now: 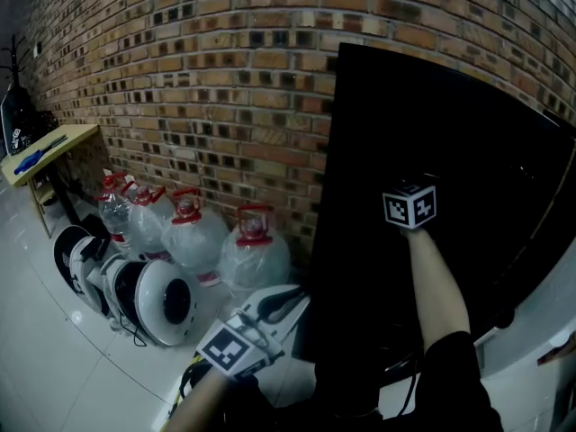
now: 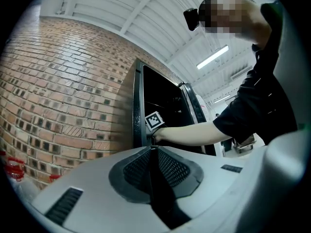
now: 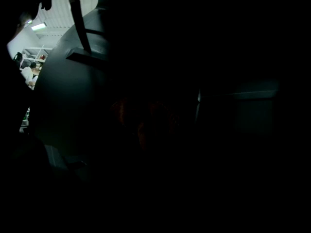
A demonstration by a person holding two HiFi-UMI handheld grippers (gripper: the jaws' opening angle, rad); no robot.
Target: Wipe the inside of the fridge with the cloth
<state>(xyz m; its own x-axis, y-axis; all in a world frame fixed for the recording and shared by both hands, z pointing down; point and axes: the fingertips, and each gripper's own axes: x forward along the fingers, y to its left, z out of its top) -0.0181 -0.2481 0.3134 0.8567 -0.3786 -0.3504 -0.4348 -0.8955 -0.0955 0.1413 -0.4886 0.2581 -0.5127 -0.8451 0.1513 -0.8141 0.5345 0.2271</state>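
Against the brick wall (image 1: 225,61), the black fridge (image 1: 450,151) is standing tall, taking up the right of the head view. The person's right forearm (image 1: 438,282) is stretching straight out and up to it, bare below a black sleeve. The right gripper (image 1: 410,207) is meeting the dark front, and the left gripper view is showing that hand at the fridge's front edge. The right gripper view is coming out almost wholly black, so I cannot tell how its jaws are standing. A faint reddish shape (image 3: 146,123) is lying ahead of them, too dim to name as the cloth.

The left gripper (image 1: 270,313) is hanging low and near the body, its jaws pressing together with nothing between them.

Water jugs (image 1: 255,255) with red caps are crowding the wall just beside the fridge's left edge. The white tiled floor (image 1: 36,331) is lying open farther left, and a yellow table (image 1: 49,147) is standing well apart.

The only print showing is the black-and-white square markers on the gripper cubes.
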